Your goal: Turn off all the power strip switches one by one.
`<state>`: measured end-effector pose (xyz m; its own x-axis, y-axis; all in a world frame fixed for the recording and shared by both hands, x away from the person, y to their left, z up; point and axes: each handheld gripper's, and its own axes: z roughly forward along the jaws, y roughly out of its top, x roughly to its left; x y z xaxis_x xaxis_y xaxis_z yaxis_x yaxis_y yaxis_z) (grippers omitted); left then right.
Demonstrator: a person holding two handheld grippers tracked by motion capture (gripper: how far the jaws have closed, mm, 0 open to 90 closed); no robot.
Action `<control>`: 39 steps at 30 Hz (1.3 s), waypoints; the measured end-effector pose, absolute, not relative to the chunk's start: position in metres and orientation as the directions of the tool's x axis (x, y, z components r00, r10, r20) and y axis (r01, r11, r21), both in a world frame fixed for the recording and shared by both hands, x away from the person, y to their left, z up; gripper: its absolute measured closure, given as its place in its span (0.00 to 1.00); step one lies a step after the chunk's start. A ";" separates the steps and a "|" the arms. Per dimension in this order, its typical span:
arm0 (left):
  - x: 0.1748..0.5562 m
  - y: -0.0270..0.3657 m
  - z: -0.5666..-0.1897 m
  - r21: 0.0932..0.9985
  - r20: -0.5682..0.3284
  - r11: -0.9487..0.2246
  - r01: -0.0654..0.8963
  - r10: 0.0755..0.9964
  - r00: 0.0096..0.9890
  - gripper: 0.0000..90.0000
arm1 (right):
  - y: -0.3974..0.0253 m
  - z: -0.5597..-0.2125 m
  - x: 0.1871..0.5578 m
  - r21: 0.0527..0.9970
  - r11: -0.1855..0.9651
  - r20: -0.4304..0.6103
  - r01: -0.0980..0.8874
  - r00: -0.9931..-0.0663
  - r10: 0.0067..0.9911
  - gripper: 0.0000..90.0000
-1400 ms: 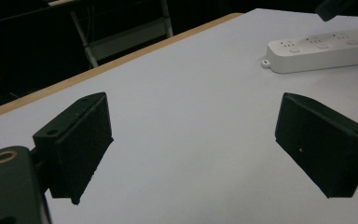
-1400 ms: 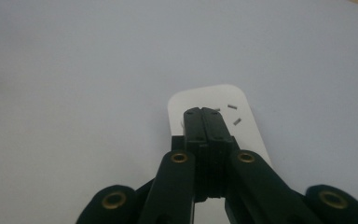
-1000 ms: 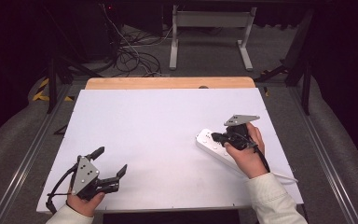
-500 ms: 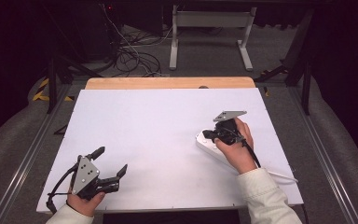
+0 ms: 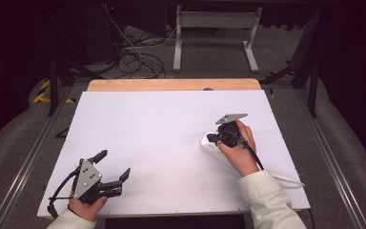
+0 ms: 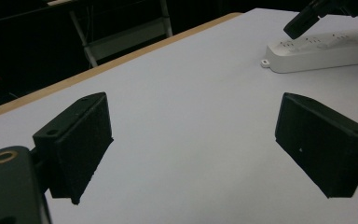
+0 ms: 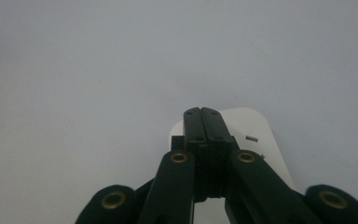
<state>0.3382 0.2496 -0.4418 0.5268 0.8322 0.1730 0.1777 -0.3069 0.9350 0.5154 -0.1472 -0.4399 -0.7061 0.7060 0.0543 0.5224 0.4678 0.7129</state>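
A white power strip lies on the right half of the white table. Its far end shows in the left gripper view and the right gripper view. My right gripper is shut, jaws pressed flat together with nothing between them. It sits low over the strip's left end, and I cannot tell whether it touches. That gripper's tip also reaches into the left gripper view. My left gripper rests near the table's front left, open wide and holding nothing.
The strip's white cord runs off toward the table's front right edge. A wooden strip borders the far edge. Beyond it are floor cables and a metal stand.
My right gripper has moved a little left and away along the power strip, toward its end. The strip and my left gripper have stayed put.
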 end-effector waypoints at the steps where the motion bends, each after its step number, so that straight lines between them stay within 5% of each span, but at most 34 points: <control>1: 0.338 0.250 -0.442 0.936 0.172 -0.305 0.178 0.833 0.526 0.13 | -0.147 -0.441 0.516 0.710 0.471 0.052 0.523 -0.706 0.706 1.00; 39: 0.338 0.250 -0.442 0.935 0.175 -0.308 0.175 0.832 0.527 0.13 | -0.140 -0.450 0.515 0.653 0.525 0.020 0.546 -0.705 0.709 1.00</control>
